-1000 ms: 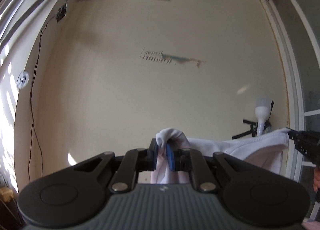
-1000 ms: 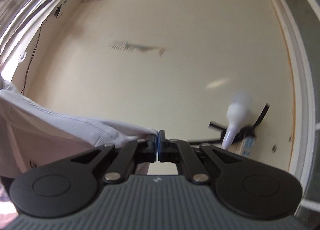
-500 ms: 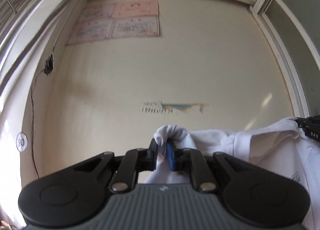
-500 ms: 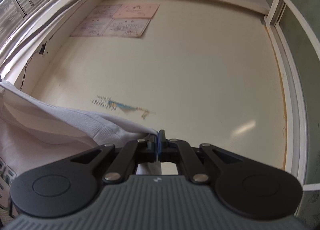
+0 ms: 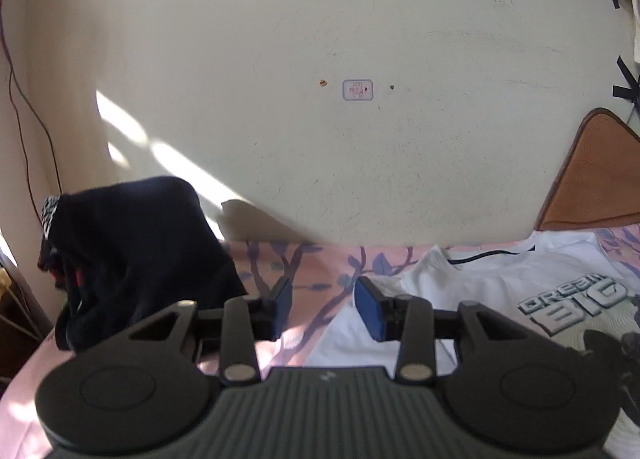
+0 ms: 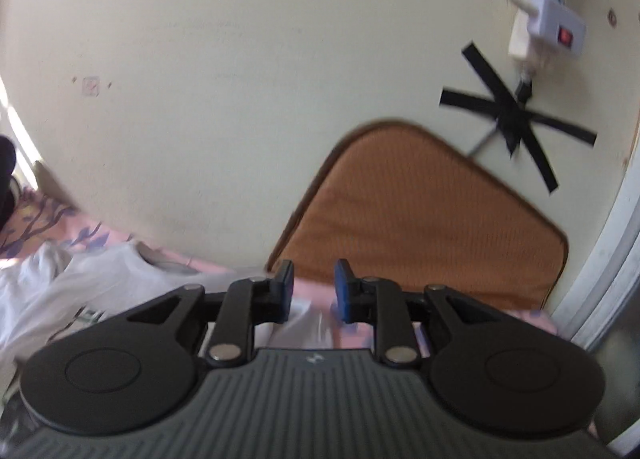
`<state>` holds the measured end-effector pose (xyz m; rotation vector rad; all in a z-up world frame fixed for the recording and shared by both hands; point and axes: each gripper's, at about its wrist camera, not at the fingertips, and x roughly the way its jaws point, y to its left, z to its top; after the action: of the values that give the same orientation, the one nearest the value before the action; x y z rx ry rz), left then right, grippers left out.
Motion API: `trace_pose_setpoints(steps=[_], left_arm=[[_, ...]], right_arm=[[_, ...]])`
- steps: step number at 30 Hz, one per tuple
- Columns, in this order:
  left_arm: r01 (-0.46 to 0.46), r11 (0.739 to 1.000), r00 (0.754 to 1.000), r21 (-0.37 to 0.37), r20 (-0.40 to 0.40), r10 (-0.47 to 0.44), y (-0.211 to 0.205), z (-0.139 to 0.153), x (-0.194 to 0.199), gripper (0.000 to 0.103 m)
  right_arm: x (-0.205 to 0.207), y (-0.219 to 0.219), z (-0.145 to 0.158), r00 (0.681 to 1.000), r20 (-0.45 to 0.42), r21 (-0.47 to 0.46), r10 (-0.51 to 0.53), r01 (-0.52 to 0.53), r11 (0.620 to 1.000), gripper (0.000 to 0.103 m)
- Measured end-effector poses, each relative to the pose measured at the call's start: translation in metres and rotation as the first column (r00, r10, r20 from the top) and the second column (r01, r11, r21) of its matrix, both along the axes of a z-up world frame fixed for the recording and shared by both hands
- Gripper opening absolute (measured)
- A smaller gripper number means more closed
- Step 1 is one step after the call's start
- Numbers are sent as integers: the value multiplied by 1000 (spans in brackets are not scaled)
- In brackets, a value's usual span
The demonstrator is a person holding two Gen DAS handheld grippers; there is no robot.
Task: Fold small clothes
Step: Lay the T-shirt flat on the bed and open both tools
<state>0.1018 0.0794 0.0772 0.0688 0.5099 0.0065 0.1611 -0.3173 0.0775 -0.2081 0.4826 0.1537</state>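
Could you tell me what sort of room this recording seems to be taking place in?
Most likely a bedroom at home. A pink floral bedsheet covers a bed against a cream wall, a white T-shirt lies spread on it beside a dark clothes pile, and an orange cushion leans on the wall.

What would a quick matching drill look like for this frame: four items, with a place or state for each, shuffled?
Items:
1. white T-shirt
2. dark clothes pile
3. orange cushion
4. left claw

States:
A. leaning against the wall
B. heaped at the left end of the bed
C. open, nothing between the pads
D. spread flat on the pink sheet, print up

Pairs: 1-D, 2-B, 3-A, 4-C. The left claw's jaws have just been opening.
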Motion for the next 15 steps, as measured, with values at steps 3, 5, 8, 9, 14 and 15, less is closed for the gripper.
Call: trace_pose_setpoints(steps=[3,5,8,9,14,15], left_arm=[[48,993,999,-112,-10,-49,18,-5,-26,69],[86,985,996,-149,-26,-91,22,-10,-41,83],[157,976,983,-151,-68,-169,18,-16,-60,88],[185,971,975,-151,-94,-200,15,-18,-64,89],[242,960,946,-139,-185,-265,1,-43,-84,86],[246,960,945,-132,-189,-268,-1,-44,-88,82]], right_arm=[[-42,-47,-24,997,-33,-40,69,-70,997,58],[-57,-71,-32,993,-66,-50,101,-105,993,59],[-81,-100,-47,985,-141,16,101,-99,995,63],[-91,-107,-54,980,-169,36,110,-105,994,63],[-108,-128,-61,963,-231,133,137,-108,985,35],[-102,-121,-59,955,-244,176,169,-128,976,7]])
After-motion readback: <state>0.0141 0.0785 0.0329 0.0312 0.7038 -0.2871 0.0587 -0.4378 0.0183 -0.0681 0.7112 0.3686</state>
